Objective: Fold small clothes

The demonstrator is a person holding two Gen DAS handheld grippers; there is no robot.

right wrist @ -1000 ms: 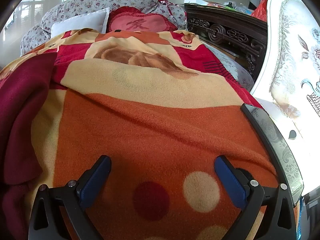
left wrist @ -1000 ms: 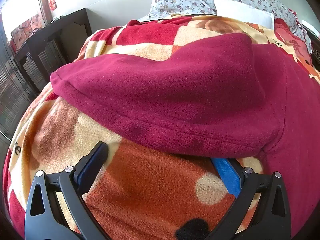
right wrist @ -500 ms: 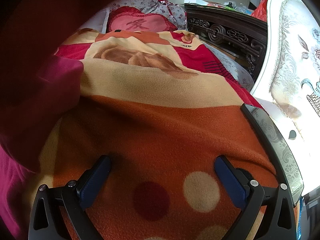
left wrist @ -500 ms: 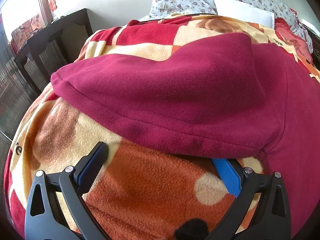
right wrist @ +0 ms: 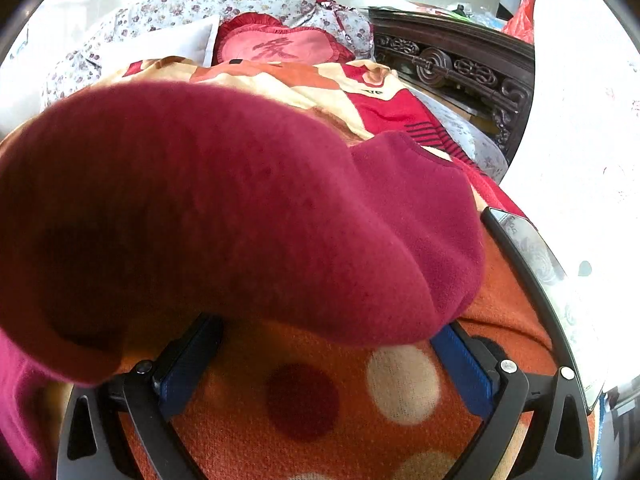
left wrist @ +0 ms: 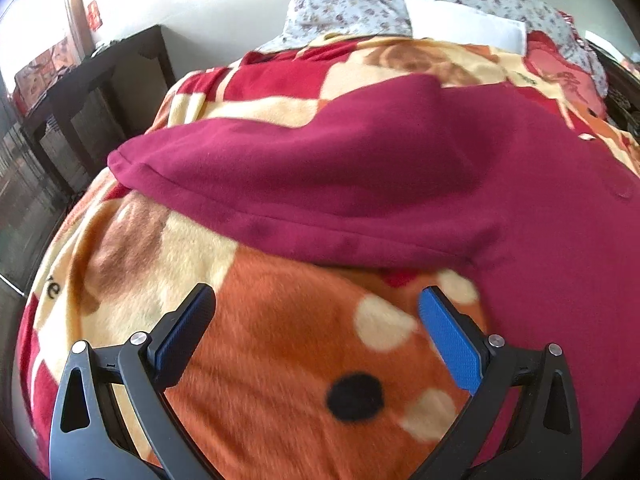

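Note:
A crimson fleece garment lies spread on the orange, cream and red blanket that covers the bed. Its hemmed edge runs just beyond my left gripper, which is open over the blanket and touches no cloth. In the right wrist view a thick fold of the same garment fills the middle of the frame. That fold drapes over the fingertips of my right gripper, hiding them. The right jaws stand wide apart and clamp nothing.
A dark flat slab like a phone lies along the bed's right edge, beside a white patterned seat. A carved dark wood panel, a red cushion and a white pillow are at the far end. A dark table stands left.
The garment has swung across from the left and now lies over my right fingertips. My left gripper has drawn back, so its right finger is out from under the hem.

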